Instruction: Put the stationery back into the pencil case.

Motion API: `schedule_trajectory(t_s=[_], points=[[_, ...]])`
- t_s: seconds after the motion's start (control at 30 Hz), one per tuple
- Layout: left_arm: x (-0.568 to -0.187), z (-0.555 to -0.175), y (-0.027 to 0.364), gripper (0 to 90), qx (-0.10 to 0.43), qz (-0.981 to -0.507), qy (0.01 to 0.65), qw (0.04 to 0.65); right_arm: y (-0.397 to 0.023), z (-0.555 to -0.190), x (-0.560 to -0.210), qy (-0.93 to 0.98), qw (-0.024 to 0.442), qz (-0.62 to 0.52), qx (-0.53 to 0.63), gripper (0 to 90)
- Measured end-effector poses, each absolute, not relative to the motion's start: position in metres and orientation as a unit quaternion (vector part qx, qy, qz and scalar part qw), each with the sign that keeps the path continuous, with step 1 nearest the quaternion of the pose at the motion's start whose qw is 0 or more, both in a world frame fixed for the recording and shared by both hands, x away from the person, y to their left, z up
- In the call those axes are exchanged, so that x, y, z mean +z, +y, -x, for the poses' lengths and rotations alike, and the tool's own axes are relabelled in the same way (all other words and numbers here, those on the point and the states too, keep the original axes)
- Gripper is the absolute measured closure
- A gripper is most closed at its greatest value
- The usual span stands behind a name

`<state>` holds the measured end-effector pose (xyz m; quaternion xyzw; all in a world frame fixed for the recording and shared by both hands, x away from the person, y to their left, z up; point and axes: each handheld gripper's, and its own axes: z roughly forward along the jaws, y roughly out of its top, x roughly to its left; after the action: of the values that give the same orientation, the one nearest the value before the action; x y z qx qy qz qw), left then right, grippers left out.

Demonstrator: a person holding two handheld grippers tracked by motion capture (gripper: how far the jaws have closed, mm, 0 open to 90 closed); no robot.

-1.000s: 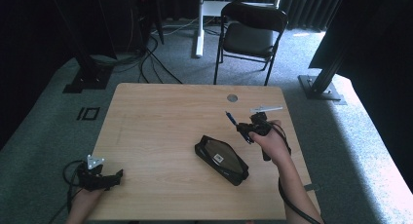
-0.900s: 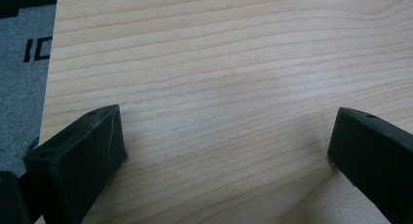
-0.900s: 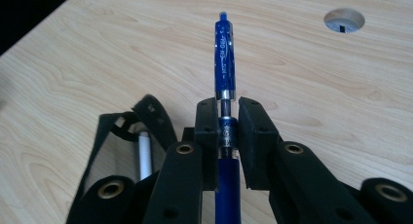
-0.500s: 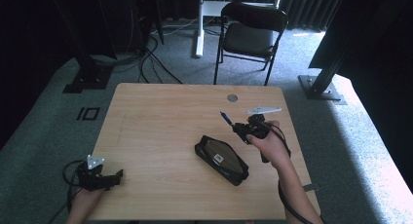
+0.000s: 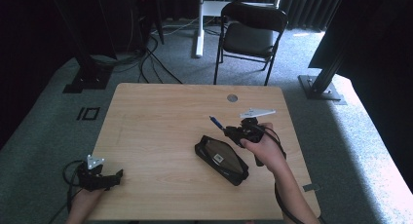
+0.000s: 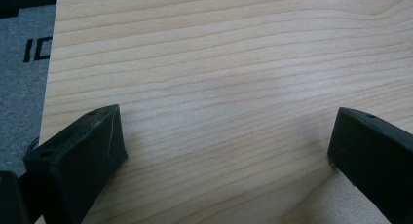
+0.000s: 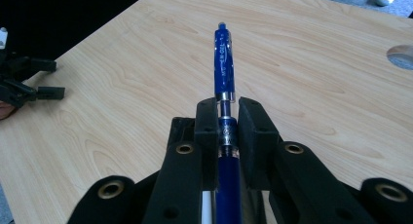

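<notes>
Right claw (image 5: 225,130) clamps the pen (image 5: 215,122) and has lifted it up off the case (image 5: 221,158). Left claw (image 5: 114,177) stays put, jaws wide apart on the counter (image 5: 160,117).

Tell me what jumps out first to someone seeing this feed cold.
The blue pen, clamped in the right gripper and held above the table's right half. Just below it in the high view lies a black pencil case. The left gripper rests open at the near left corner, jaws wide over bare wood.
</notes>
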<state>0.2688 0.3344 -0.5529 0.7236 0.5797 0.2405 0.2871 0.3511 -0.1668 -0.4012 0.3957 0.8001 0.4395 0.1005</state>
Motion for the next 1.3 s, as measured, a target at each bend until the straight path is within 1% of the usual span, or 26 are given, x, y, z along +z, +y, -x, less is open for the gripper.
schedule_trajectory(t_s=[0.77,1.3], points=[[-0.553,-0.269,0.334,0.4,0.240,-0.724,0.580,0.287,-0.156,-0.343,-0.443,0.827,0.058,-0.387,0.404,79.5],[-0.553,-0.269,0.334,0.4,0.240,-0.724,0.580,0.287,-0.150,-0.348,-0.469,0.842,0.039,-0.393,0.367,79.5]])
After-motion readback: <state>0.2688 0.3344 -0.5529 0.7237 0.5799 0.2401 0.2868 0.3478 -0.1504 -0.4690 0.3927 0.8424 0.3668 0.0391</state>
